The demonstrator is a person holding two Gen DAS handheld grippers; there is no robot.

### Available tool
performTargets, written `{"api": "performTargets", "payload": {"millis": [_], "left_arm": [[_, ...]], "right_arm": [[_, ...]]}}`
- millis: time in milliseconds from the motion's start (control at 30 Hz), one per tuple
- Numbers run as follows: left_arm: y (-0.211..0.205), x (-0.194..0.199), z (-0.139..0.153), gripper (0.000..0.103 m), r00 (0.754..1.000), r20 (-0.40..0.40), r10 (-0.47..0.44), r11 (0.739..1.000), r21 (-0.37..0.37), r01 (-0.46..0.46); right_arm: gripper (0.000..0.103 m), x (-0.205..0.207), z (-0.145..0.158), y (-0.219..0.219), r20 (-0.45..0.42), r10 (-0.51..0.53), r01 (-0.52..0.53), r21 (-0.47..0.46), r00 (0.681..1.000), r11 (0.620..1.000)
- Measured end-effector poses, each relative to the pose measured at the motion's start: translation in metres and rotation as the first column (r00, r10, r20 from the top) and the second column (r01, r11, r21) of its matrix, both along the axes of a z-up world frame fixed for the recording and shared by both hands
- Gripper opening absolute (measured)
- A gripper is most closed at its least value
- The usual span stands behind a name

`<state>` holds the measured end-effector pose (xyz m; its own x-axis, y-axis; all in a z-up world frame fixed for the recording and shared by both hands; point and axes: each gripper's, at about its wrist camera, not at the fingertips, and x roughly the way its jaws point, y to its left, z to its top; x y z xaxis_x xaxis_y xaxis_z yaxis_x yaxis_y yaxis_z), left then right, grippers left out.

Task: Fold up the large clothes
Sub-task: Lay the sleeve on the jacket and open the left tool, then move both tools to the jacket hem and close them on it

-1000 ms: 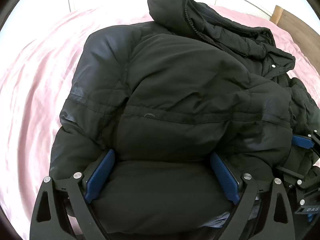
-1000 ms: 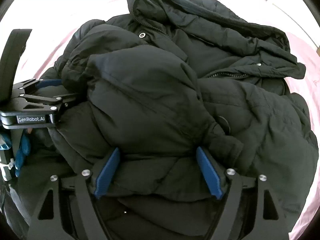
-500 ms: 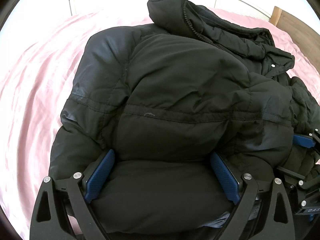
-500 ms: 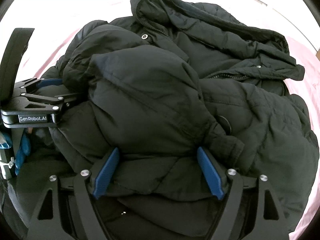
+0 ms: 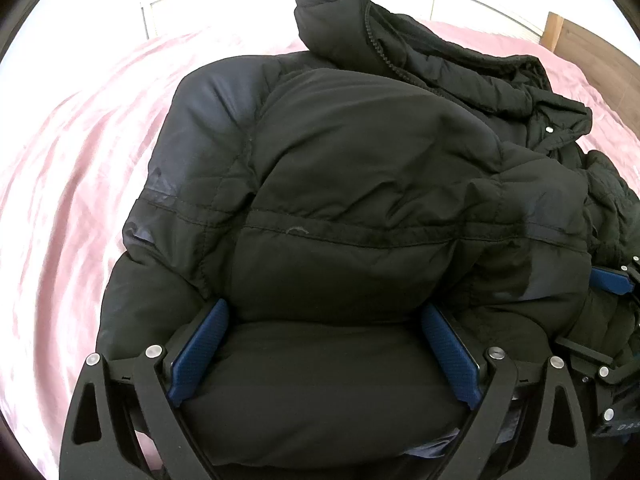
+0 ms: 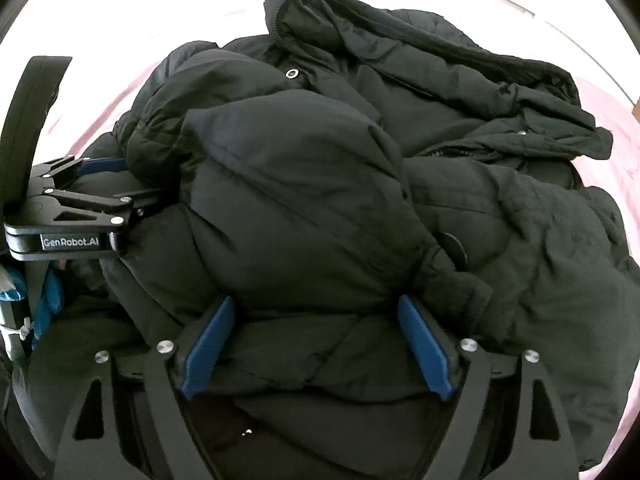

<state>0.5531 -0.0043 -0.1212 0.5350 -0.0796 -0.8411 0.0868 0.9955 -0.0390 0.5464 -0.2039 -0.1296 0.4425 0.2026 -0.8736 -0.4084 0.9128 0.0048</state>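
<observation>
A bulky black puffer jacket (image 5: 360,160) lies heaped on a pink bedsheet (image 5: 72,200), its zipped collar (image 5: 340,20) at the far end. My left gripper (image 5: 324,308) is shut wide on a thick fold at the near edge, and padding bulges between its blue pads (image 5: 200,352). My right gripper (image 6: 316,300) holds another puffy fold of the jacket (image 6: 300,200). Its jaws are opening, with the fabric still filling the gap and touching both pads (image 6: 424,348). The left gripper (image 6: 120,182) shows at the left of the right wrist view, its tips buried in the jacket.
The pink sheet (image 6: 600,100) spreads out to the left and far right of the jacket. A wooden headboard (image 5: 580,40) stands at the far right. Bright white wall panels lie beyond the bed. Something blue (image 6: 48,296) hangs at the left edge.
The right gripper's pads have spread slightly apart around the fold. The jacket and the left gripper look the same.
</observation>
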Motion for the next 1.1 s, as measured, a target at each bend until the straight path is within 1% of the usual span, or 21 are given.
{"api": "performTargets", "payload": {"millis": [67,100,167,233,300,367,433,467,500,567,633,667,733,767,800,867,900,967,1000,1067,1100], "left_arm": [[0.002,0.001,0.003,0.096,1.0,-0.024,0.001,1.0,-0.003,-0.002],[0.002,0.002,0.008,0.095,0.999,-0.048,0.004,1.0,-0.004,-0.004],[0.004,0.001,0.019,0.095,0.998,-0.055,0.012,1.0,-0.007,-0.013],[0.01,-0.005,0.041,0.095,0.999,-0.02,0.037,0.999,-0.021,-0.037],[0.018,-0.008,0.064,0.095,0.998,0.011,0.063,0.997,-0.051,-0.062],[0.025,-0.004,0.091,0.095,0.996,0.055,0.076,0.994,-0.078,-0.072],[0.026,0.006,0.11,0.096,0.994,0.082,0.074,0.993,-0.096,-0.066],[0.027,0.014,0.118,0.096,0.993,0.088,0.074,0.991,-0.115,-0.064],[0.029,0.027,0.126,0.099,0.993,0.089,0.077,0.987,-0.148,-0.063],[0.031,0.057,0.134,0.1,0.994,0.072,0.077,0.974,-0.219,-0.06],[0.031,0.088,0.136,0.1,0.995,0.053,0.082,0.963,-0.263,-0.065],[0.031,0.112,0.134,0.1,0.996,0.034,0.08,0.955,-0.29,-0.067],[0.03,0.149,0.127,0.1,0.996,-0.009,0.086,0.942,-0.324,-0.084],[0.031,0.174,0.123,0.1,0.995,-0.034,0.089,0.936,-0.34,-0.096],[0.032,0.19,0.119,0.1,0.995,-0.052,0.09,0.93,-0.352,-0.102],[0.037,0.224,0.114,0.1,0.991,-0.075,0.108,0.924,-0.361,-0.128],[0.038,0.245,0.11,0.1,0.989,-0.092,0.117,0.921,-0.362,-0.142],[0.041,0.267,0.104,0.1,0.986,-0.115,0.123,0.91,-0.383,-0.158],[0.041,0.282,0.097,0.1,0.981,-0.144,0.127,0.898,-0.404,-0.175],[0.039,0.296,0.091,0.1,0.975,-0.163,0.151,0.891,-0.406,-0.205],[0.036,0.303,0.087,0.1,0.975,-0.172,0.14,0.889,-0.411,-0.201]], "right_arm": [[0.085,0.001,0.003,-0.001,-0.011,0.007,-0.007,0.008,1.0,1.0],[0.085,0.003,0.005,-0.002,-0.021,0.016,-0.016,0.012,1.0,1.0],[0.085,0.007,0.011,-0.005,-0.053,0.043,-0.041,0.034,0.998,0.999],[0.085,0.013,0.024,-0.018,-0.102,0.058,-0.045,0.122,0.993,0.992],[0.085,0.02,0.042,-0.039,-0.136,0.054,-0.023,0.222,0.989,0.975],[0.085,0.026,0.059,-0.062,-0.141,0.039,0.003,0.283,0.989,0.959],[0.085,0.036,0.076,-0.091,-0.132,0.001,0.04,0.308,0.991,0.951],[0.085,0.044,0.084,-0.108,-0.119,-0.034,0.069,0.309,0.992,0.949],[0.085,0.054,0.092,-0.126,-0.108,-0.077,0.108,0.313,0.991,0.944],[0.086,0.084,0.103,-0.163,-0.091,-0.172,0.193,0.319,0.981,0.928],[0.086,0.116,0.11,-0.193,-0.069,-0.262,0.271,0.313,0.962,0.91],[0.087,0.133,0.112,-0.207,-0.063,-0.3,0.304,0.322,0.952,0.896],[0.087,0.166,0.113,-0.228,-0.078,-0.362,0.365,0.353,0.929,0.861],[0.087,0.191,0.112,-0.242,-0.1,-0.403,0.409,0.389,0.91,0.826],[0.088,0.206,0.111,-0.249,-0.122,-0.417,0.428,0.42,0.9,0.8],[0.088,0.242,0.107,-0.265,-0.172,-0.459,0.481,0.484,0.871,0.731],[0.089,0.253,0.104,-0.268,-0.193,-0.467,0.495,0.506,0.863,0.706],[0.09,0.281,0.096,-0.272,-0.234,-0.489,0.53,0.538,0.841,0.655],[0.09,0.291,0.092,-0.272,-0.247,-0.498,0.545,0.536,0.831,0.644],[0.09,0.314,0.081,-0.267,-0.277,-0.511,0.574,0.515,0.814,0.636],[0.09,0.318,0.076,-0.265,-0.282,-0.517,0.584,0.503,0.808,0.638]]}}
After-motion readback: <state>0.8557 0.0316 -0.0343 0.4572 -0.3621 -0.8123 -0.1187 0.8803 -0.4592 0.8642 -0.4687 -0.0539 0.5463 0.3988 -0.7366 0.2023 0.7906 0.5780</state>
